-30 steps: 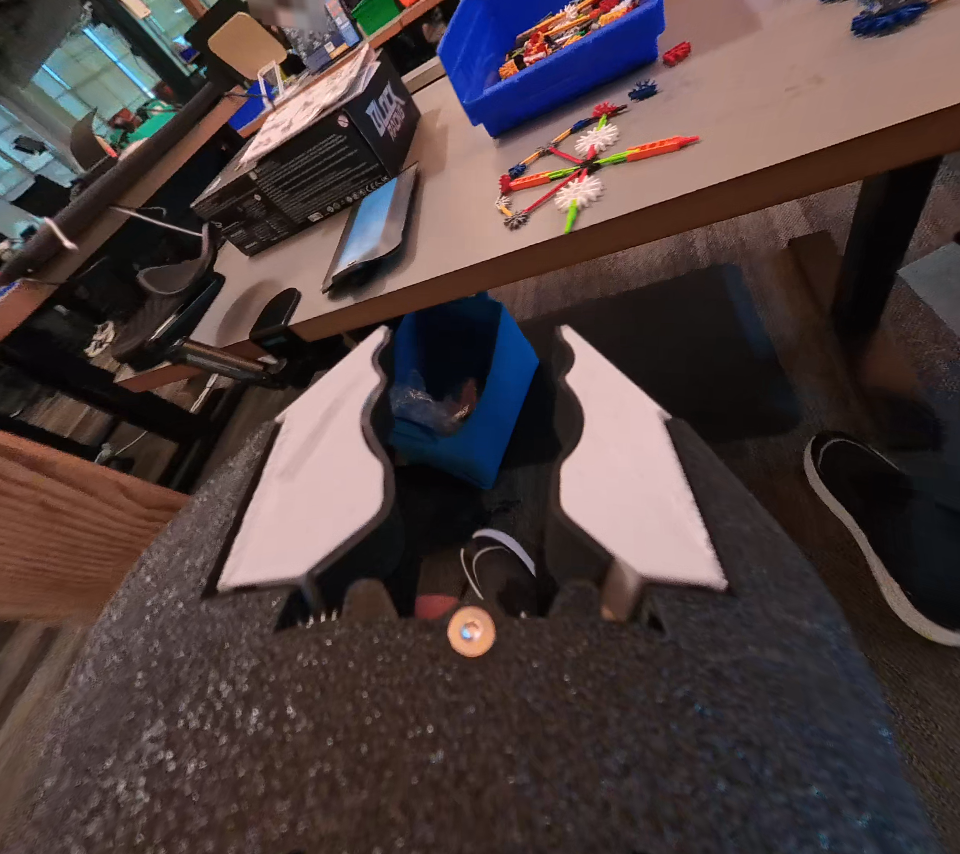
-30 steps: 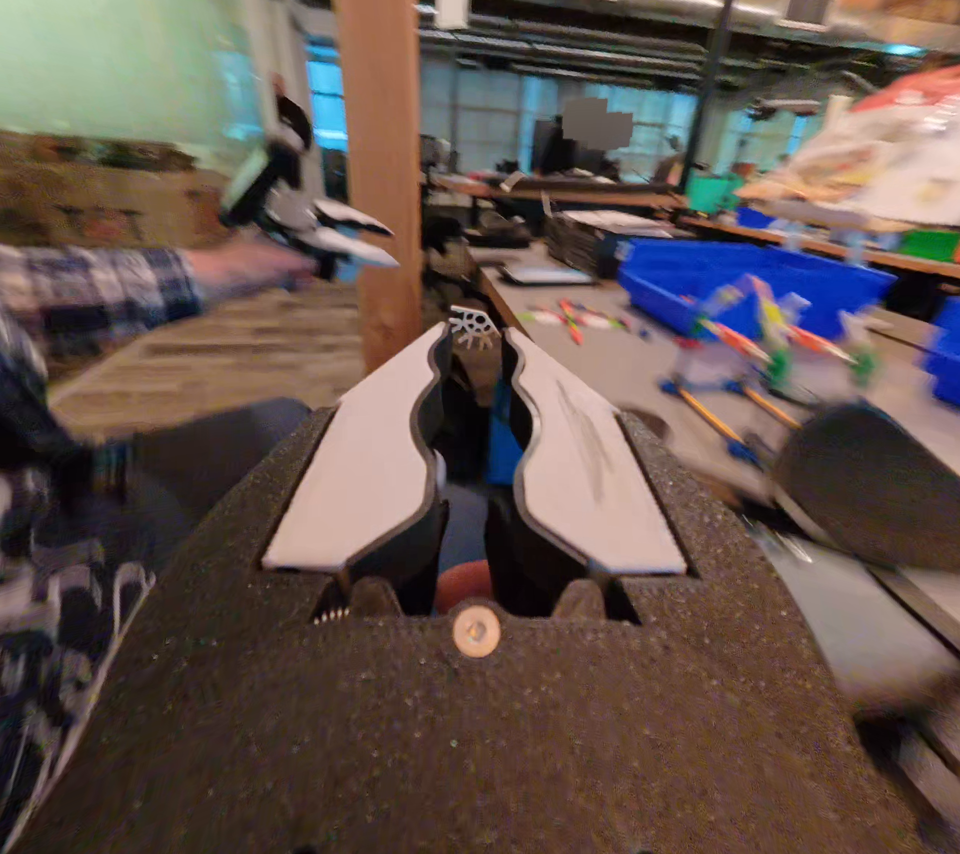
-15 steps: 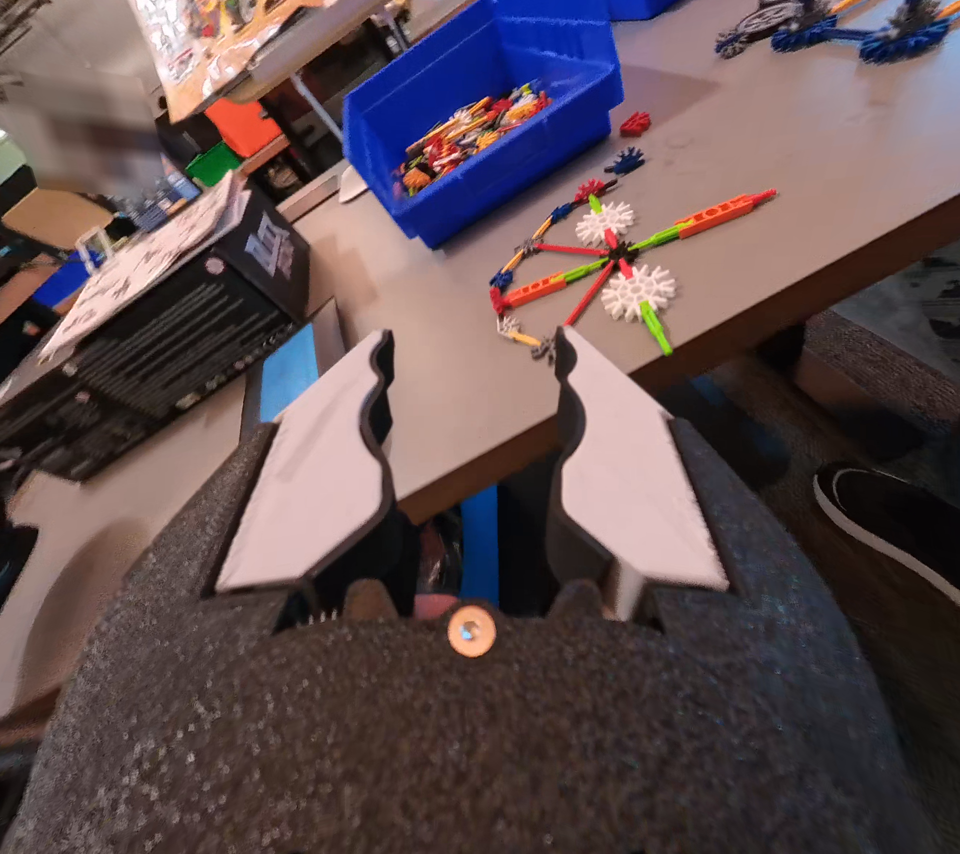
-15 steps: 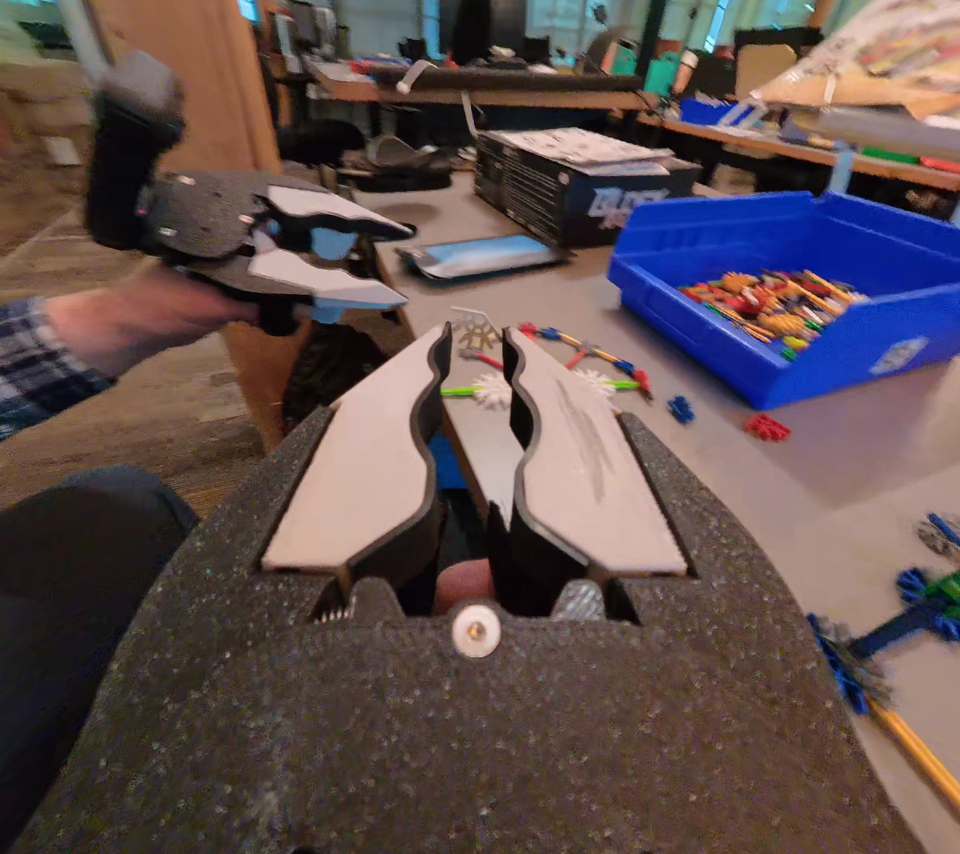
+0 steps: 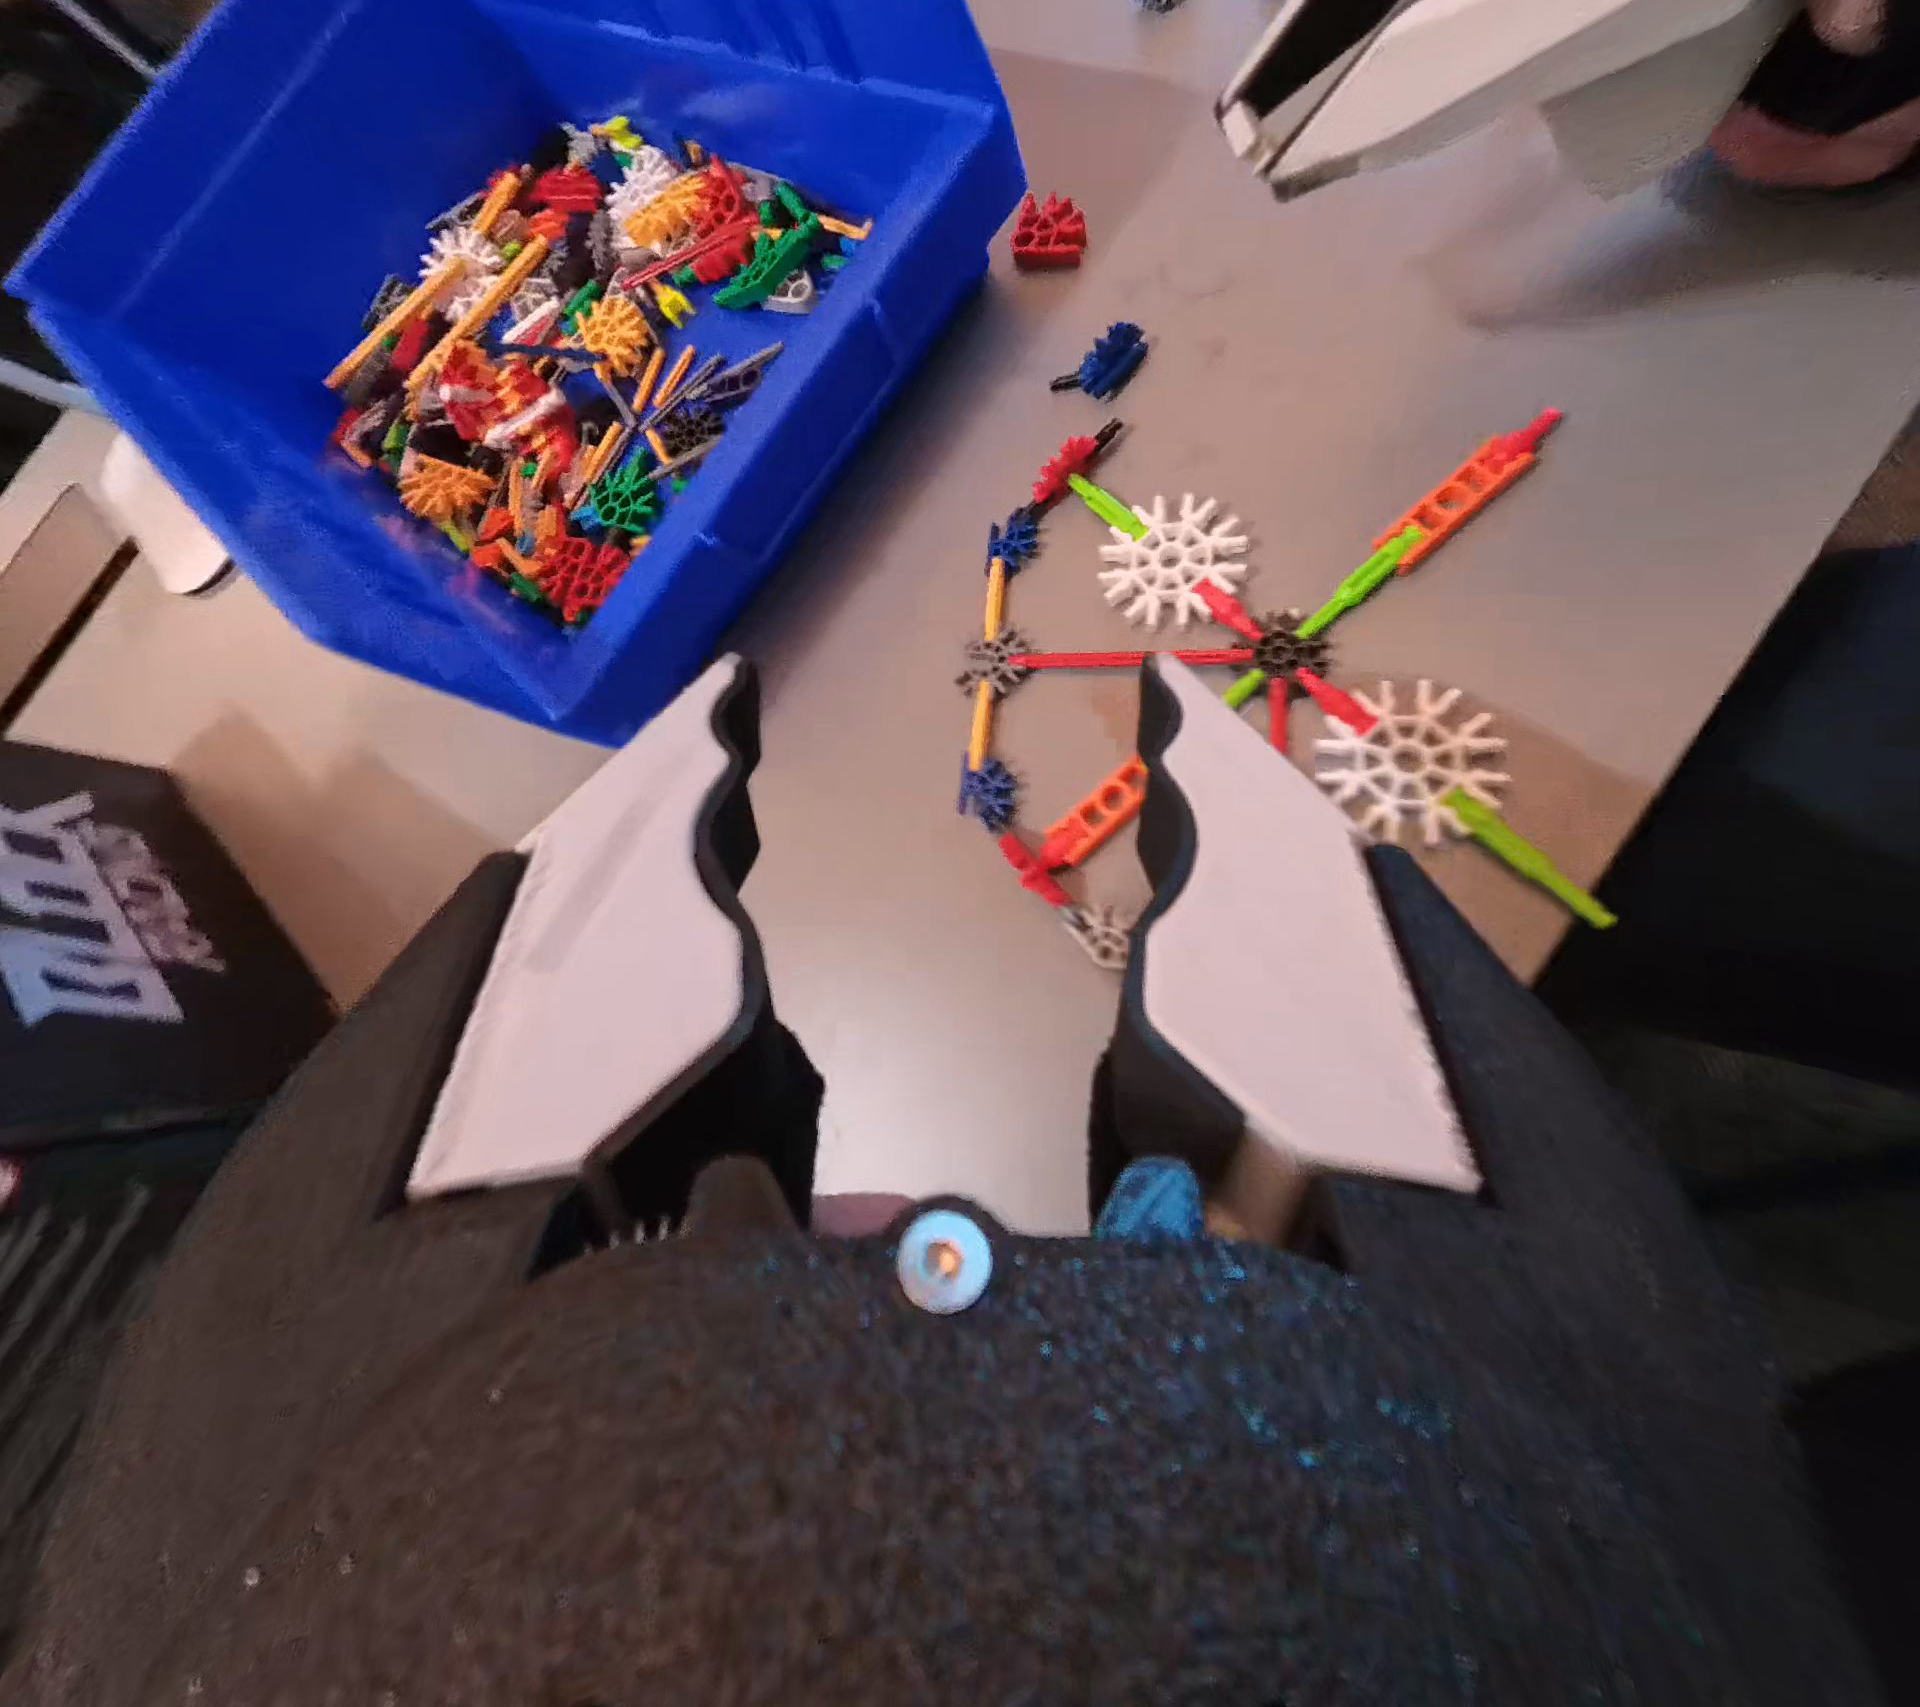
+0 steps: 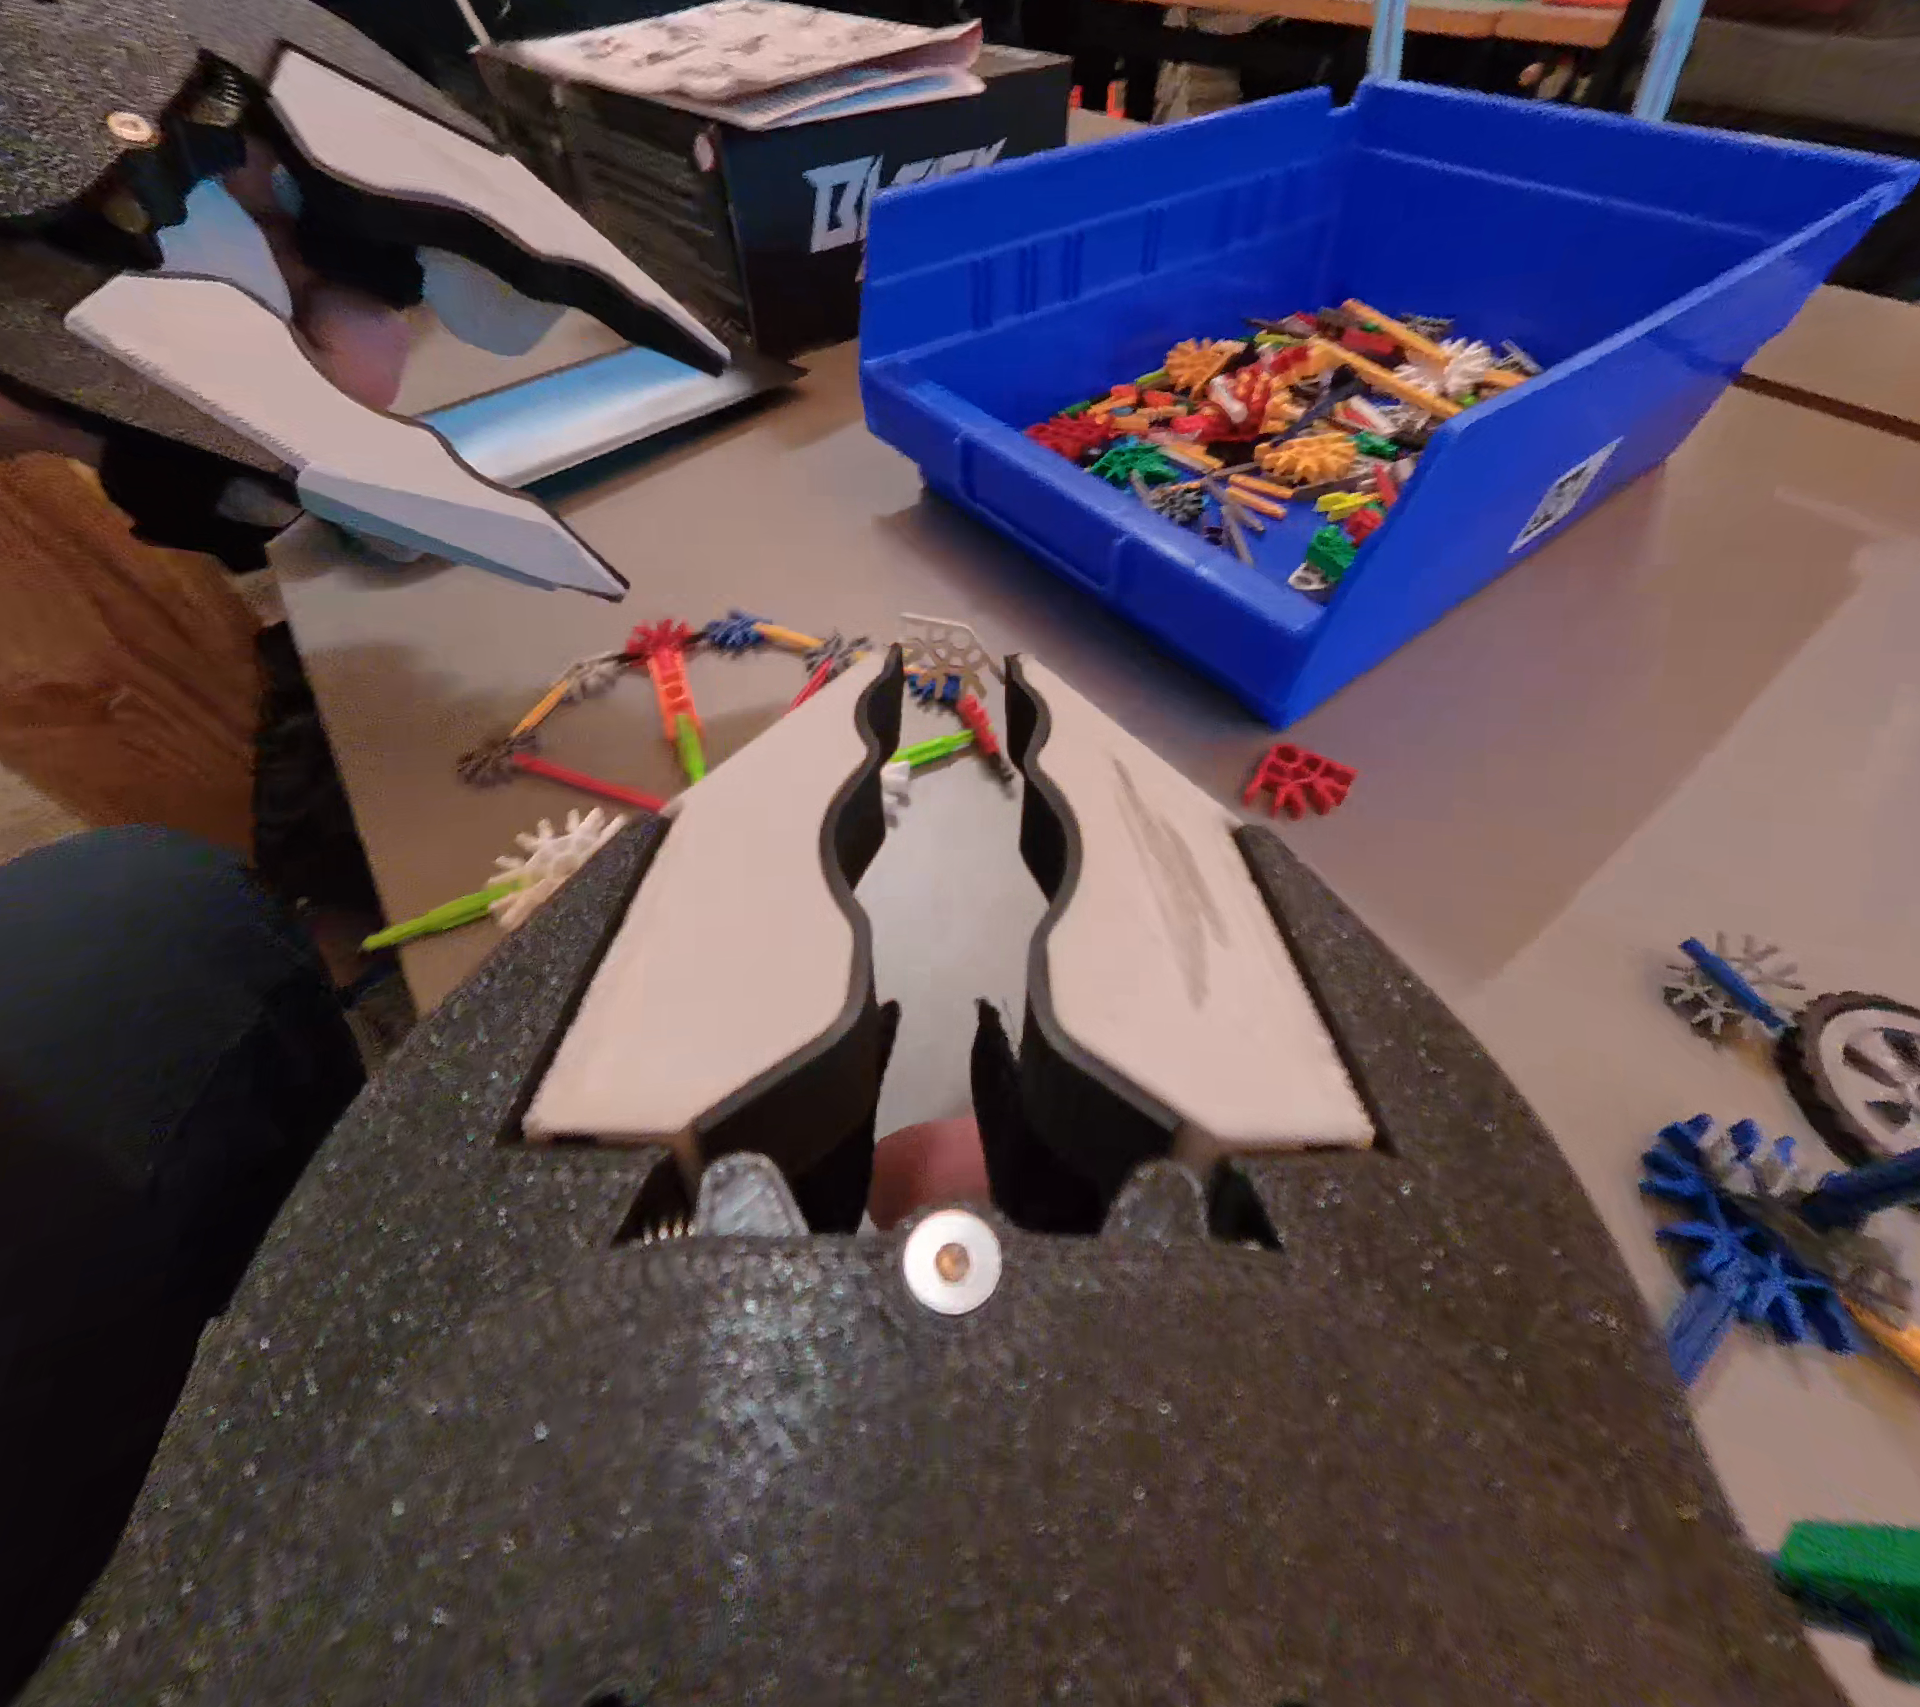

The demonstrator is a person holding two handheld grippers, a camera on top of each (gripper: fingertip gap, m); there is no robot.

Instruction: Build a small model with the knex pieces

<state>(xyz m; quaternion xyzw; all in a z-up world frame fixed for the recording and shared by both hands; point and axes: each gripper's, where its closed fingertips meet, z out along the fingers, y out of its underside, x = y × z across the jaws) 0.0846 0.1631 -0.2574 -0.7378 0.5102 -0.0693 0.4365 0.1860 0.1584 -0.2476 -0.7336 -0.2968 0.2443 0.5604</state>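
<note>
A flat rod-and-connector assembly with two white snowflake wheels lies near the grey table's front edge; it also shows in the right wrist view. My left gripper is open and empty just above the table, its right finger over the assembly's near end. It also shows in the right wrist view. My right gripper is shut on a small grey connector held at its tips, above the assembly. It also shows in the left wrist view.
A blue bin of mixed pieces stands behind the assembly, also in the right wrist view. A loose red connector and a blue one lie beside it. A black box, a flat tablet and a wheeled model stand around.
My left gripper has risen from below the table edge to over the table by the assembly. My right gripper has swung in toward the assembly, still holding the connector.
</note>
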